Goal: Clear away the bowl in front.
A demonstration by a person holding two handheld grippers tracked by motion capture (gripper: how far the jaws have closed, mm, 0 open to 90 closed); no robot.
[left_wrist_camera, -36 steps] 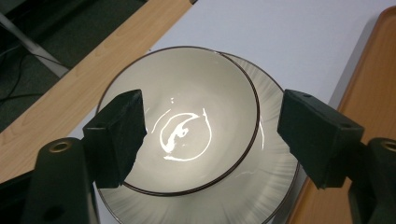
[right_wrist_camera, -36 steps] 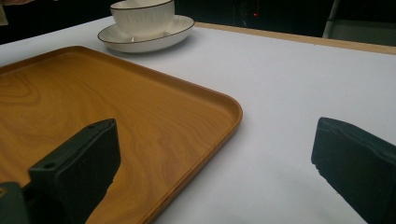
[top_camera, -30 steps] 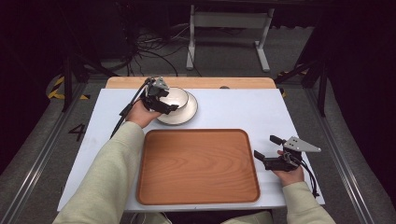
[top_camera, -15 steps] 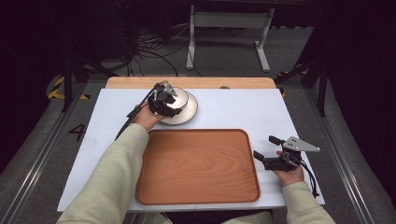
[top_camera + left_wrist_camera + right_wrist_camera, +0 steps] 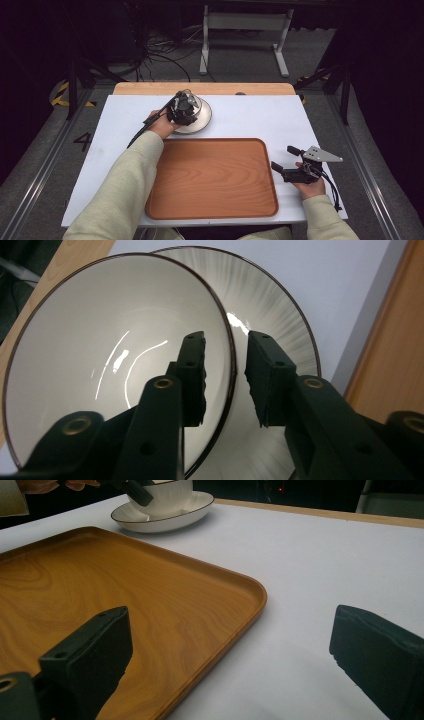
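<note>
**Left Gripper Straddling the Bowl's Rim, Lift to the Tray Pending**

Toward the far edge of the tabletop (image 5: 240, 112), left of centre: a white bowl (image 5: 192, 104) seated on a white plate (image 5: 202, 120), both dark-rimmed. Over the bowl, the left gripper (image 5: 182, 109), reached in from the near-left side. In the left gripper view, one jaw inside the bowl (image 5: 115, 365), the other outside above the plate (image 5: 280, 335), the rim running up between them. Jaws a little apart, a narrow gap showing on either side of the rim; not yet clamped, by the look of it.

In the middle, against the near edge: a wooden tray (image 5: 212, 177), bare, its far edge just short of the plate.

At the near-right corner, beside the tray's right edge: the right gripper (image 5: 286, 159), jaws wide apart, holding nothing, aimed across the tray toward the crockery. In the right gripper view, tray corner (image 5: 150, 615) between the jaws, bowl and plate (image 5: 165, 517) well beyond.

Step in hand, judging by the pose: taking hold of the bowl by its rim, most likely to carry it onto the tray. Next move: closing firmly on the rim, then lifting straight up so the plate stays put. Thin, glossy rim; a slipping or tilting grip the likely risk.
</note>
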